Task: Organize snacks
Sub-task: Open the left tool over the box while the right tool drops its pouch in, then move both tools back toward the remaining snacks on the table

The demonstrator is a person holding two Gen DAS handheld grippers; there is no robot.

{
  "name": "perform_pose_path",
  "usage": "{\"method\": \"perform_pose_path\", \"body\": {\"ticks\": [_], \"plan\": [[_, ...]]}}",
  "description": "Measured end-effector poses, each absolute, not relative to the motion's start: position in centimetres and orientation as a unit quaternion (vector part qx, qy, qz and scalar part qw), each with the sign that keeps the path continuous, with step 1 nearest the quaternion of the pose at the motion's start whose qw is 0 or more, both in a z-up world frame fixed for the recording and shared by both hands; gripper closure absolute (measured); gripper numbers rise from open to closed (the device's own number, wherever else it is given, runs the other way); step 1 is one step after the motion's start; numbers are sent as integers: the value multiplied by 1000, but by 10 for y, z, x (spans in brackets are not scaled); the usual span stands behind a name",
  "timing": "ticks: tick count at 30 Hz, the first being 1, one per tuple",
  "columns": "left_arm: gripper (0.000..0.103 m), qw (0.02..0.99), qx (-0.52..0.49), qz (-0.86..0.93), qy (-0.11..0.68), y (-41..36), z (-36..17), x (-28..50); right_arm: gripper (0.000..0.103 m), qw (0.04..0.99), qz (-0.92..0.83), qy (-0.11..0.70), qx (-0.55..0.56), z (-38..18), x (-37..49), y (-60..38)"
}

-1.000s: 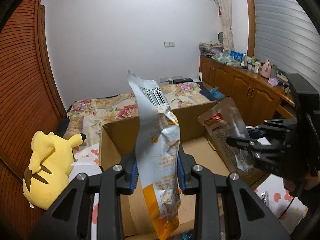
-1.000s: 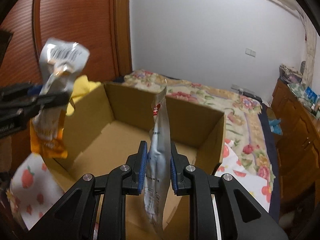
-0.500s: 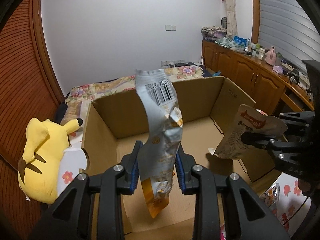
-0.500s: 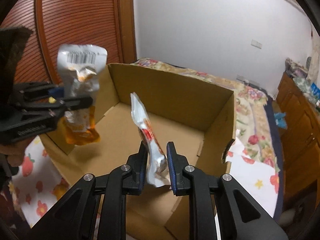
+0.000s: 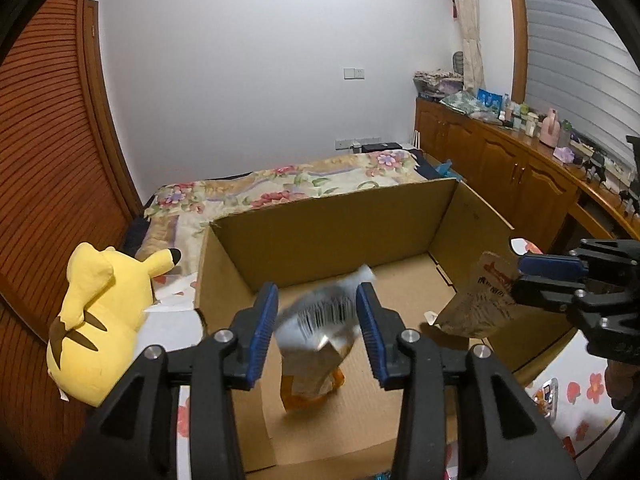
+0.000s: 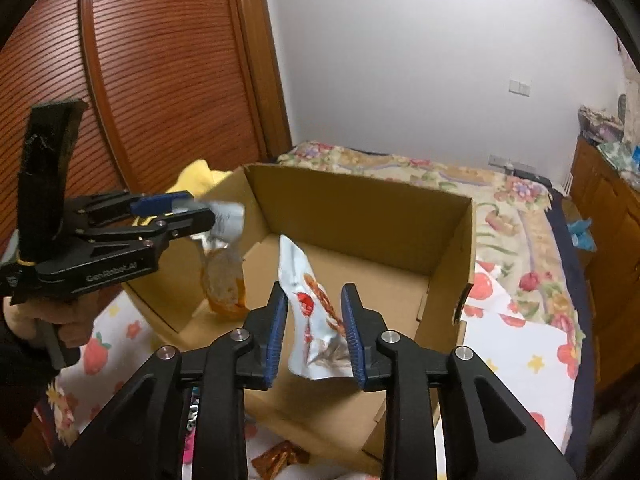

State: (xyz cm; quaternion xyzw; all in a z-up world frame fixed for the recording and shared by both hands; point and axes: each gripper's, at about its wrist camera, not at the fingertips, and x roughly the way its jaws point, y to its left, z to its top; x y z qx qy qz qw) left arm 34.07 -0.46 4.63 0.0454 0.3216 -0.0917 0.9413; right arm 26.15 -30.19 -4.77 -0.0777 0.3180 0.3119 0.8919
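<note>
As jaws opened over cardboard box (image 5: 328, 232), left gripper (image 5: 316, 330) spread around silver-orange packet (image 5: 316, 344), blurred, at 6 o'clock; right gripper (image 6: 314, 330) loosened off white pouch (image 6: 316, 320); judged light, crinkly, slippery; best pinched by sealed edge.

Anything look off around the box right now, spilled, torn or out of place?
One stray: an orange-brown snack packet lies on the bedsheet outside the cardboard box, at its near corner. Both tongs are opening, and their packets, silver-orange and white-red, are over the box.
</note>
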Motion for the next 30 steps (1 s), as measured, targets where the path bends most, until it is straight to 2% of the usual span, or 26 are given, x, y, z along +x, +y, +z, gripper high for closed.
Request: {"method": "perform_pose_path", "body": {"ticks": [15, 22, 30], "plan": [[57, 950, 43, -108, 291, 5, 68, 276, 71, 899, 309, 300, -82, -22, 201, -314], [51, 952, 32, -123, 280, 7, 68, 232, 60, 907, 293, 291, -79, -21, 160, -328], [49, 952, 33, -139, 272, 8, 54, 183, 49, 912, 267, 304, -69, -50, 115, -352]]}}
